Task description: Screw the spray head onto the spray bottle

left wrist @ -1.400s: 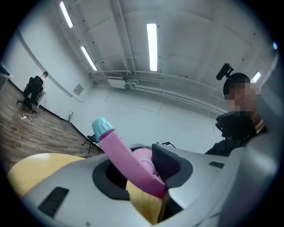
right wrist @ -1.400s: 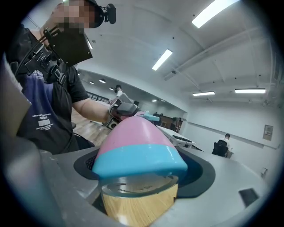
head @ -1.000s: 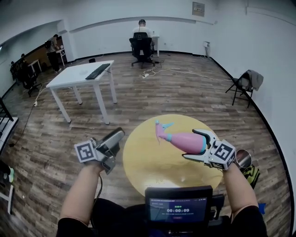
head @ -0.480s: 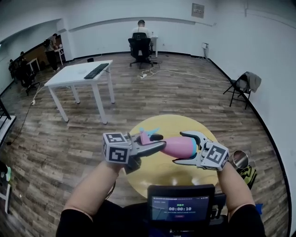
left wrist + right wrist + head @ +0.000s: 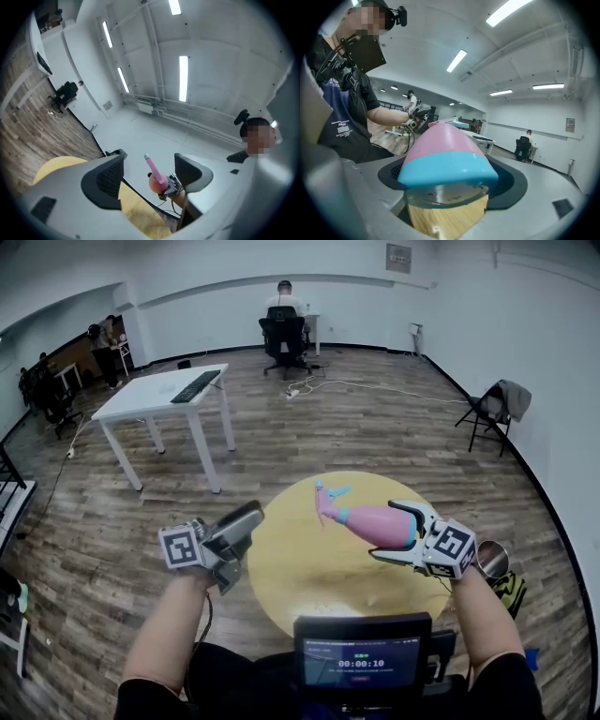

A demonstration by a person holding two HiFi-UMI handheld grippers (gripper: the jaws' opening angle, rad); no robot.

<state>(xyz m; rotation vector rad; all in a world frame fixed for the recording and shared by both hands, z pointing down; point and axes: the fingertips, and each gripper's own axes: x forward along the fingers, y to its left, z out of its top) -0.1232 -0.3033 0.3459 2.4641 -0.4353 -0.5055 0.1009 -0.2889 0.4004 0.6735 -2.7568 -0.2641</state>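
The right hand-held gripper (image 5: 394, 532) clamps the spray bottle (image 5: 380, 524) above the bench (image 5: 309, 592), presenting its spray head (image 5: 328, 496) to the left hand-held gripper (image 5: 241, 547), whose empty jaws have just been opening, probably ready to turn it.

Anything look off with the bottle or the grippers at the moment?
Nothing spilled or damaged. The right gripper holds the spray bottle tilted over the round table, spray head on its neck. The left gripper, its jaws just opening, hangs empty left of the table, clear of the bottle.
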